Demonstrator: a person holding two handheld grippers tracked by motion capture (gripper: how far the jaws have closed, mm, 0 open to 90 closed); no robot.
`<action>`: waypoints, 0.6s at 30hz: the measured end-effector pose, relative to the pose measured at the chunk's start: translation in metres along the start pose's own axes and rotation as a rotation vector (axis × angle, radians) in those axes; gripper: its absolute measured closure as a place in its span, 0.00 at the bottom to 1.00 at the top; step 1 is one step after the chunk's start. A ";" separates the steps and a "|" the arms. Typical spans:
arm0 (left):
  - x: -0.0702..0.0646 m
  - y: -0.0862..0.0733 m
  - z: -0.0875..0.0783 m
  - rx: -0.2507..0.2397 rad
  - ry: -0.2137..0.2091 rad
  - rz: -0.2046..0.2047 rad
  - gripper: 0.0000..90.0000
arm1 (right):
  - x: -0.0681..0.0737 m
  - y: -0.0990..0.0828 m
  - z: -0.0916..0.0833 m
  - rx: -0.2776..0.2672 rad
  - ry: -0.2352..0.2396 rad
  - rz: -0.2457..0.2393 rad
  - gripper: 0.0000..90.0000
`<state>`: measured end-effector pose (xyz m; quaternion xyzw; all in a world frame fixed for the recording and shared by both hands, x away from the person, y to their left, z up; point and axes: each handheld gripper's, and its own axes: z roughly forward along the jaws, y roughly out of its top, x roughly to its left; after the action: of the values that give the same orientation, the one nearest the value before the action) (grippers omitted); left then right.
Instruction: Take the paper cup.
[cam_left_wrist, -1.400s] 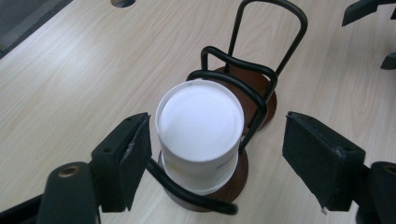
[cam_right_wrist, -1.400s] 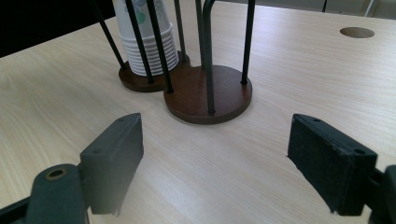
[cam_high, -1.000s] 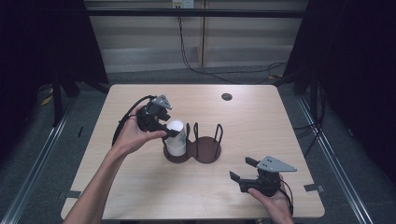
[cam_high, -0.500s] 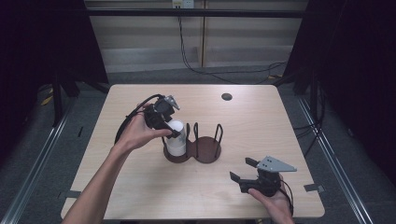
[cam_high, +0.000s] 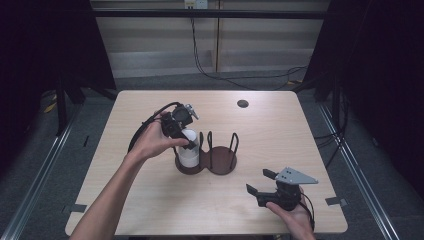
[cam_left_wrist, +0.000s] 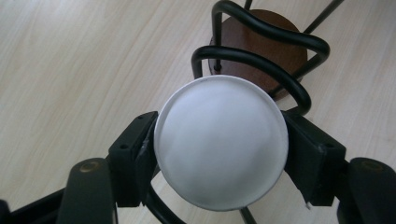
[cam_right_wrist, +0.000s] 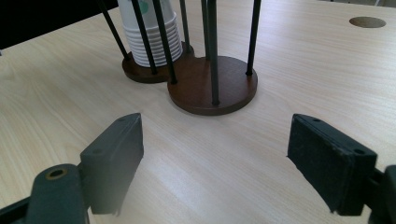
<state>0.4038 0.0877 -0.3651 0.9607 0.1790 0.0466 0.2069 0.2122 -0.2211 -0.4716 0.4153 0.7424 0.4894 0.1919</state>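
White cups (cam_high: 189, 152) sit stacked in the holder's (cam_high: 206, 163) left bay, mid-tabletop (cam_high: 280, 135), your left tongs (cam_high: 186, 142) clamped at the top. Left gripper view: both pads pinch the top cup (cam_left_wrist: 220, 142) by its sides, so a hard squeeze could crush it, or nested cups may lift along. Right gripper view: your right tongs (cam_right_wrist: 233, 161) gape, empty, near the holder.

No legible text, label, brand or number anywhere; only an unreadable green mark on the stacked white cups (cam_right_wrist: 150, 32).
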 end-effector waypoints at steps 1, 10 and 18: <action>0.001 0.000 0.000 0.009 0.002 0.011 0.35 | 0.000 0.000 0.000 0.000 0.000 -0.002 0.20; 0.000 0.000 0.003 0.007 -0.003 0.005 0.34 | 0.000 0.000 0.001 0.001 0.008 0.002 0.20; 0.000 -0.001 0.000 0.000 -0.004 -0.009 0.37 | -0.001 0.000 0.000 0.001 0.002 0.008 0.20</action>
<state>0.4035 0.0886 -0.3657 0.9600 0.1829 0.0439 0.2076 0.2129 -0.2215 -0.4718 0.4180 0.7410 0.4903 0.1891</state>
